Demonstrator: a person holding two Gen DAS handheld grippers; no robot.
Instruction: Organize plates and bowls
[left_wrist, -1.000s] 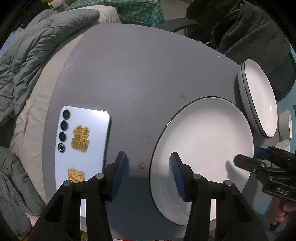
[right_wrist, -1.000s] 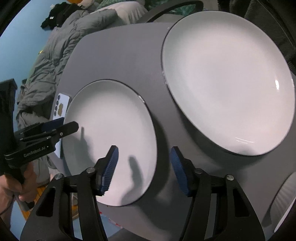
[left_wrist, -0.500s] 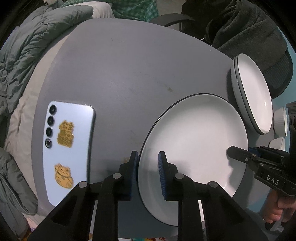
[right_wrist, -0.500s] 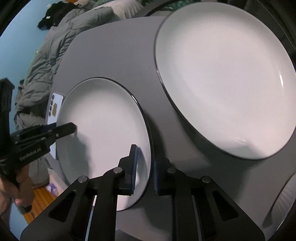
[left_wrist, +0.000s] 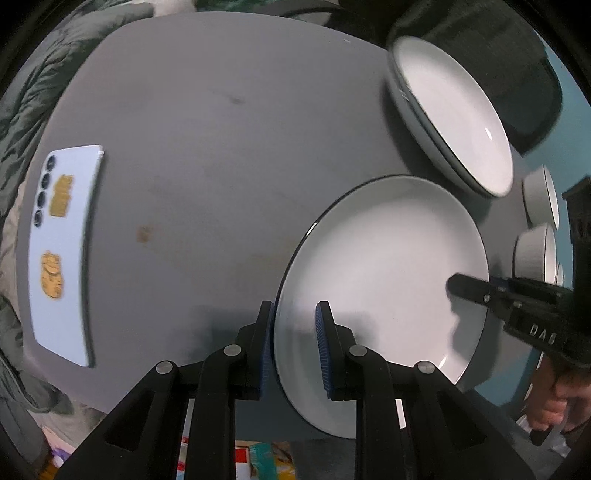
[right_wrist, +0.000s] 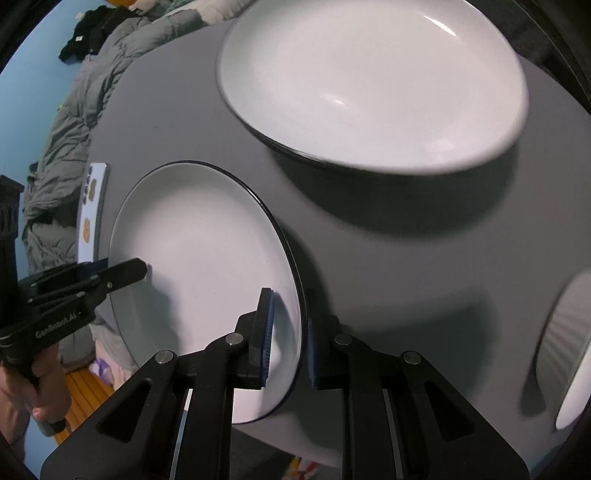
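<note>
Grey tabletop (left_wrist: 221, 110): both my jaws are clamped on the plate (left_wrist: 388, 258) rim; lift level onto the stack (left_wrist: 454, 114).

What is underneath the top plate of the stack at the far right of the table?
In the left wrist view, the top plate sits on at least one more plate, whose rim shows along its left edge. How many lie below is hidden.

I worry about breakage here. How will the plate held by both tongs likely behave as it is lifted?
The plate looks like glazed ceramic: probably stiff, but fragile if dropped. Its glossy rim may slip between the left tongs and right tongs. Held at opposite edges, it could tilt if one side rises faster.
</note>
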